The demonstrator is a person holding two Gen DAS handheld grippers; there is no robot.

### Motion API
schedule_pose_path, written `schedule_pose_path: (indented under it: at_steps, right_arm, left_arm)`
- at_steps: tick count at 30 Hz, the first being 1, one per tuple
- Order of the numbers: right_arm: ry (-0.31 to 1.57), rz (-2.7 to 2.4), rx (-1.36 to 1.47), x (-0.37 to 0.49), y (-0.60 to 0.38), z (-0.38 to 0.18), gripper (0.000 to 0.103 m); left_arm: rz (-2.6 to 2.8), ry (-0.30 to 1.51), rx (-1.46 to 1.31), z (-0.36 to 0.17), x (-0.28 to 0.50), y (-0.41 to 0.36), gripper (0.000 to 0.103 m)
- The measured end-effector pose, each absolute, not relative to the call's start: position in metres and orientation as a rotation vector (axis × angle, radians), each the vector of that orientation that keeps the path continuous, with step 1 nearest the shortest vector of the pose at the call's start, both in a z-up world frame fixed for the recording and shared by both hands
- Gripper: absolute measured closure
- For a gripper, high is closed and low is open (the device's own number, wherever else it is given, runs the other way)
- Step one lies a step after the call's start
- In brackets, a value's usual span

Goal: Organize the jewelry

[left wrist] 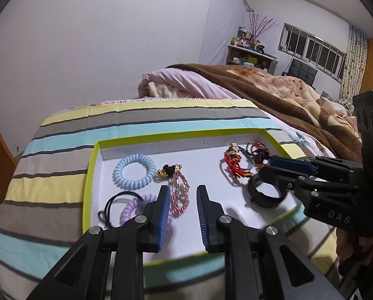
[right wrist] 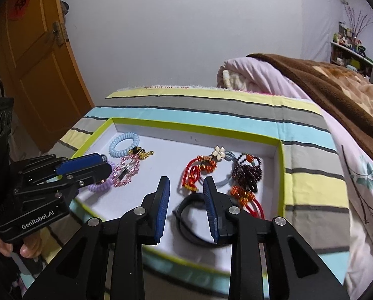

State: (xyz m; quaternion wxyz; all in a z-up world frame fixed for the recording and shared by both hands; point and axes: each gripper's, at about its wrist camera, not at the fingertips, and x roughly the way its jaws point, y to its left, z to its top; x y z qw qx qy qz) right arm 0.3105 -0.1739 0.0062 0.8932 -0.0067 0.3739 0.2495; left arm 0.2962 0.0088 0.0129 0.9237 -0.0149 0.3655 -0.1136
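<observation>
Right wrist view, black band (right wrist: pixel 190 221) lying flat, long axis crosswise, right tool (right wrist: pixel 185 208) open above.

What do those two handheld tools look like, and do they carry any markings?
Both are black, angular and bolted with silver screws, each ending in two fingers with blue ribbed pads. The left tool reads "GenRobot.AI"; the right tool shows "DAS". Round lenses sit on top.
</observation>
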Motion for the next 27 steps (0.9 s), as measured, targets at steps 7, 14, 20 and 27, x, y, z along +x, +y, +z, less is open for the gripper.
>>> schedule_pose_path:
  at_steps: [7,14,20,27]
  right_arm:
    - [0.744,0.499,-0.002,0.267,-0.184,0.015,0.074]
    - [0.714,0.481,0.005,0.22,-0.19,0.02,0.074]
    - [0.699,0.461,0.018,0.179,-0.194,0.019,0.074]
    - [0.674,0.433,-0.012,0.137,-0.195,0.017,0.074]
  left_arm:
    - [-0.215,0.708,-0.017,0.026,0.252,0.005,0.082]
    - [-0.188,0.693,-0.022,0.03,0.205,0.003,0.082]
    - [-0.156,0.679,-0.02,0.029,0.165,0.002,0.082]
    - [-0.114,0.671,-0.01,0.022,0.123,0.003,0.082]
